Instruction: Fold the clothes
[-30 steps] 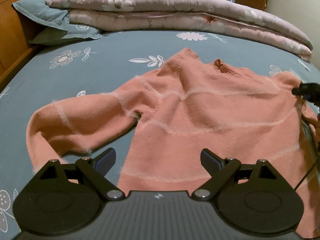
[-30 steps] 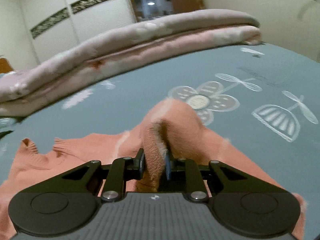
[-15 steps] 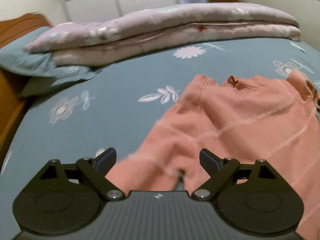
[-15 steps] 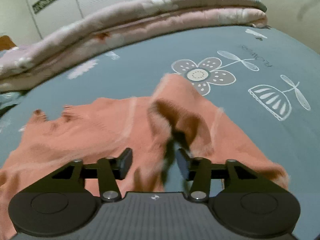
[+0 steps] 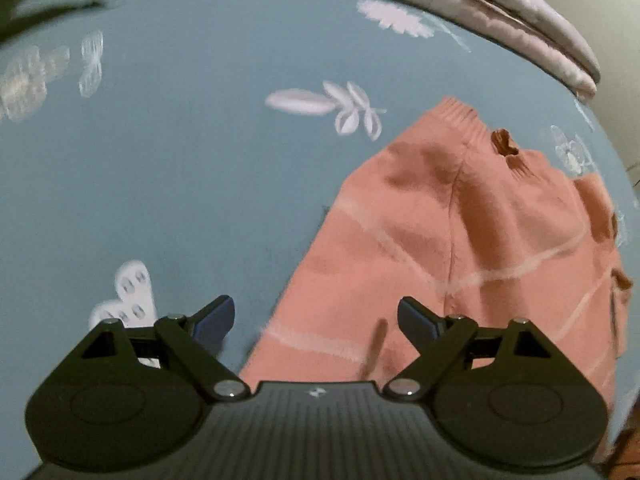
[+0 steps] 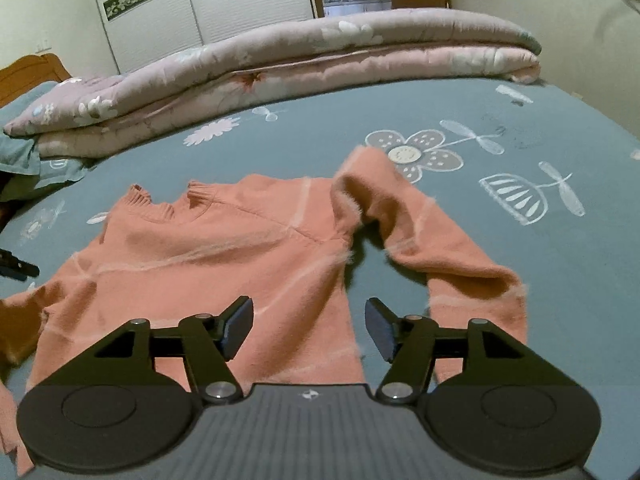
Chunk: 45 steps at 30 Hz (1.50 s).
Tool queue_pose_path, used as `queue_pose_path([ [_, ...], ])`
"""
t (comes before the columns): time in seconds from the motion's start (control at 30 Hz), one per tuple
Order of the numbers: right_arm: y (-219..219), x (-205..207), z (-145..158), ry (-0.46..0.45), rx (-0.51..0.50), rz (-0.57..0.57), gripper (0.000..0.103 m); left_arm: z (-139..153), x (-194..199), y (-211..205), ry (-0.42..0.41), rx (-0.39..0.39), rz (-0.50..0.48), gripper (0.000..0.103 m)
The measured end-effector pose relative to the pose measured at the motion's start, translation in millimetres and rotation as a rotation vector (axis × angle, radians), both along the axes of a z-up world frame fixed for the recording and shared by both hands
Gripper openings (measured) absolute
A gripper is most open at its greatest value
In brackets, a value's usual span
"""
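Partly cropped — sweater [image 5: 460,240] hem, blurred

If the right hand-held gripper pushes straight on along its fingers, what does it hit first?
Most likely the salmon sweater: the right hand-held gripper, jaws opening with nothing pinched, points down at the body's edge near the armpit. The bent sleeve lies just right of that line. Depth is uncertain; the bedsheet gap sits close.

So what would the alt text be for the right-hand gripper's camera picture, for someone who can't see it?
A salmon-pink sweater lies spread on a blue-grey floral bedsheet, one sleeve bent in an arch beside its body. In the foreground the right gripper hangs above it, jaws opening and gripping nothing. A folded pink quilt lies along the far side of the bed.
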State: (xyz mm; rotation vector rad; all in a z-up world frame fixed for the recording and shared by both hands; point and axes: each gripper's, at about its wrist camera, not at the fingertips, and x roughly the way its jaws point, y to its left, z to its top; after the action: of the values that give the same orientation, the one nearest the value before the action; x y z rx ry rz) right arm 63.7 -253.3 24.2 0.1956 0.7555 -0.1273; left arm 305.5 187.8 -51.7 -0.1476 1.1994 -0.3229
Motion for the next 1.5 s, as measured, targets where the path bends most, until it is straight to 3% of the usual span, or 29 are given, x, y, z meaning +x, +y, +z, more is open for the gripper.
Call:
queue_pose_path([
  [0.07, 1, -4, 2, -0.004, -0.009, -0.004, 0.068, -9, 1, 4, 0.032, -0.021, 0.011, 0.089],
  [0.23, 7, -5, 1, 0.006, 0.003, -0.002, 0.068, -27, -2, 1, 0.117, 0.010, 0.029, 0.089],
  [0.4, 19, -4, -1, 0.008, 0.007, 0.037, 0.068, -26, -11, -7, 0.114, 0.057, 0.015, 0.087],
  [0.43, 21, -3, -1, 0.008, 0.008, 0.041, 0.068, -26, -13, -9, 0.112, 0.068, 0.012, 0.082],
  [0.47, 23, -3, -2, 0.009, 0.008, 0.045, 0.068, -25, -15, -12, 0.108, 0.082, -0.003, 0.068],
  [0.53, 26, -2, -3, 0.012, 0.011, 0.051, 0.068, -21, -19, -16, 0.094, 0.109, -0.027, 0.056],
  [0.57, 27, -1, -4, 0.012, 0.014, 0.054, 0.068, -18, -21, -16, 0.091, 0.105, -0.030, 0.042],
  [0.63, 29, -1, -4, 0.015, 0.013, 0.063, 0.069, -14, -24, -15, 0.092, 0.082, -0.025, 0.029],
  [0.77, 31, 2, -5, 0.021, 0.010, 0.065, 0.070, -9, -31, -18, 0.056, 0.116, -0.025, 0.017],
  [1.1, 33, 3, -4, 0.017, 0.002, 0.072, 0.073, 18, -47, -12, -0.039, 0.255, 0.059, 0.014],
  [1.5, 33, 7, -10, 0.028, 0.010, 0.080, 0.073, -7, -36, 0, -0.026, 0.314, 0.136, 0.018],
])
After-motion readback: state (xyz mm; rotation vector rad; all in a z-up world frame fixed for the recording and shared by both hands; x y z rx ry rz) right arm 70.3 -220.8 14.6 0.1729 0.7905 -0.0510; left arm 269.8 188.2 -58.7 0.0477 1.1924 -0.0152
